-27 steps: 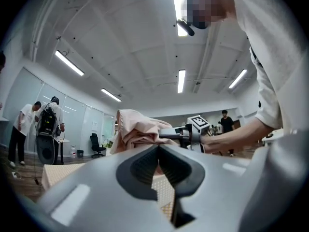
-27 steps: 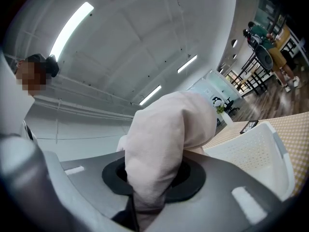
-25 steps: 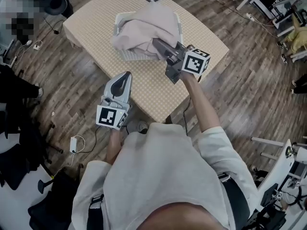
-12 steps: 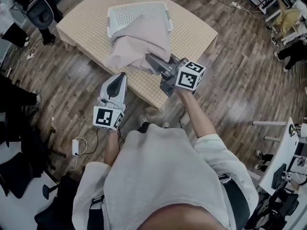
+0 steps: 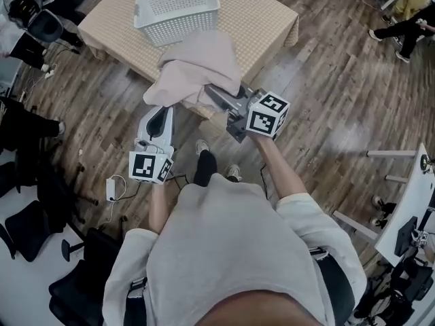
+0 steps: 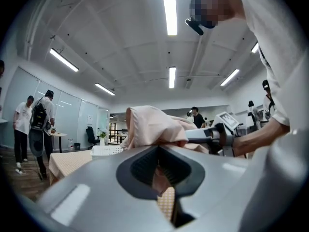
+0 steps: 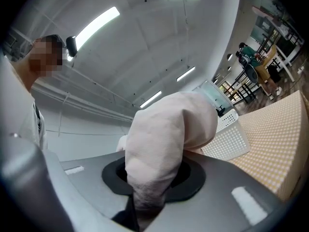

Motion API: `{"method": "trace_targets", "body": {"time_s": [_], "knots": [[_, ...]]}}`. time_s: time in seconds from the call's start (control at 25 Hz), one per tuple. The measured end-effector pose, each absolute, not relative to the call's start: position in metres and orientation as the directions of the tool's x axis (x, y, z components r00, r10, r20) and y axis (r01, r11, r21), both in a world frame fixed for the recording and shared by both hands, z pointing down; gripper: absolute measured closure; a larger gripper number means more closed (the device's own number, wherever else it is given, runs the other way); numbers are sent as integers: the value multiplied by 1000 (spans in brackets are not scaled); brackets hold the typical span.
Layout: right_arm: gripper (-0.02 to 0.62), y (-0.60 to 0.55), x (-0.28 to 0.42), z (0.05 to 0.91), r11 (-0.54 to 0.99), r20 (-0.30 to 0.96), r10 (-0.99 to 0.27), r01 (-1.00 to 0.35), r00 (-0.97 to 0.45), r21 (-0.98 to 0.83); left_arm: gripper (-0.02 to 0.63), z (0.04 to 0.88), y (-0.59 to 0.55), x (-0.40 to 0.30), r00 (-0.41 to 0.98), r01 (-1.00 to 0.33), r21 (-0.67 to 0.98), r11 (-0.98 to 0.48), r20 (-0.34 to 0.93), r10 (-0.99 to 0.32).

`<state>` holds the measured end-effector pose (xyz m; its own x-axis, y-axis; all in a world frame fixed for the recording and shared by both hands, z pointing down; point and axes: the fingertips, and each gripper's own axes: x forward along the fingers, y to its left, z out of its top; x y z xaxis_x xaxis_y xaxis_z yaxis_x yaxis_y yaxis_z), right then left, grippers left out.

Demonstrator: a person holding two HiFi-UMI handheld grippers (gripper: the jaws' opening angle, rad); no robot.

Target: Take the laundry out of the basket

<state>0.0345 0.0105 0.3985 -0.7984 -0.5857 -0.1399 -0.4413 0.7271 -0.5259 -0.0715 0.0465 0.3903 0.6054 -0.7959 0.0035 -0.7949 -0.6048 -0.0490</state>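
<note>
While right tool clamps cloth, basket stands on table beyond.

Head view looks steeply down; both gripper views tilt up toward the ceiling (all share the pink cloth).

Pink cloth, earlier heaped in the white basket, now wholly out of it, aloft in the right tool.

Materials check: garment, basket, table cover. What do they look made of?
Garment: soft matte pink knit, probably cotton; fine weave texture, limp folds.
Basket: rigid white plastic, likely; perforated walls.
Table cover: beige checked woven cloth, it seems.
</note>
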Motion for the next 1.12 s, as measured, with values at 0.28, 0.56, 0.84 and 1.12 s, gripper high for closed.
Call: {"method": "trace_targets", "body": {"time_s": [0.28, 0.56, 0.84, 1.12], "knots": [[489, 94, 64, 414, 711, -142, -598, -440, -789, -548, 595, 401, 107, -43, 610, -788, -64, -612, 48, -791], [489, 134, 74, 399, 686, -154, -655, -497, -740, -531, 595, 395, 129, -50, 608, -792, -52, -608, 20, -794], [489, 145, 61, 394, 681, -134, -675, -543, -725, -491, 595, 398, 142, -75, 592, -806, -13, -592, 4, -806], [491, 138, 42, 389, 677, -128, -687, -567, -715, -470, 595, 397, 144, -94, 603, -798, -17, -603, 0, -798]]}}
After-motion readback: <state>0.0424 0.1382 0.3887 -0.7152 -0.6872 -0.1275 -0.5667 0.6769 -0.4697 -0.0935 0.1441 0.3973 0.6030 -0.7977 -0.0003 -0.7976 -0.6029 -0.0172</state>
